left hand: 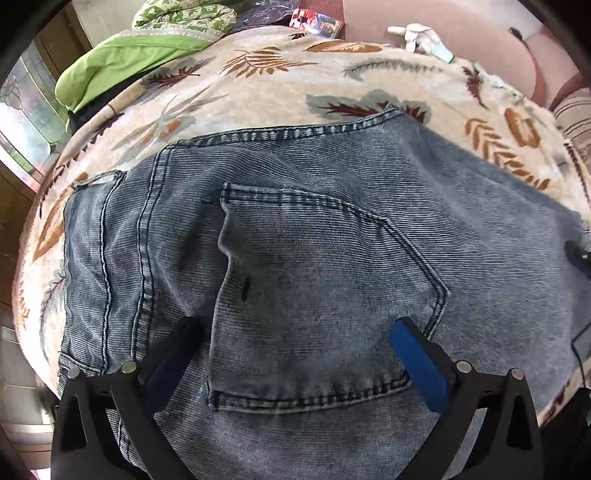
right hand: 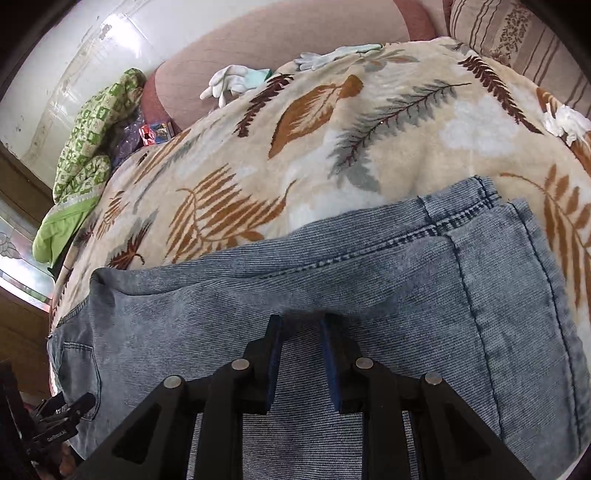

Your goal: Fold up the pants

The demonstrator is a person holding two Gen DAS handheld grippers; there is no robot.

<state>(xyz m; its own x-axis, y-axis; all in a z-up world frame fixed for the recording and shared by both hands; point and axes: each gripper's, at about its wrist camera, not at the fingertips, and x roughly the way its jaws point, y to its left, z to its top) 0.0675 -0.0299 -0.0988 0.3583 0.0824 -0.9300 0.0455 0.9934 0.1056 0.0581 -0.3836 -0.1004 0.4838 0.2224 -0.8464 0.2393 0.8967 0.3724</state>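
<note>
Light blue jeans (left hand: 314, 266) lie folded on a leaf-print blanket (left hand: 258, 85), back pocket (left hand: 325, 306) facing up. My left gripper (left hand: 295, 328) is open, its blue-padded fingers spread either side of the pocket, just above the denim. In the right wrist view the jeans (right hand: 406, 280) fill the lower half, with a leg hem (right hand: 476, 199) at the far edge. My right gripper (right hand: 301, 321) has its jaws nearly together with denim showing in the narrow gap; whether it pinches the fabric is unclear. The left gripper's body (right hand: 59, 417) shows at the lower left.
A green quilt (left hand: 122, 55) and a small colourful box (left hand: 317, 20) lie at the blanket's far edge. White gloves (right hand: 229, 83) rest on the pink sofa back (right hand: 295, 33). A striped cushion (right hand: 517, 40) sits at the right. A window (left hand: 26, 110) is at the left.
</note>
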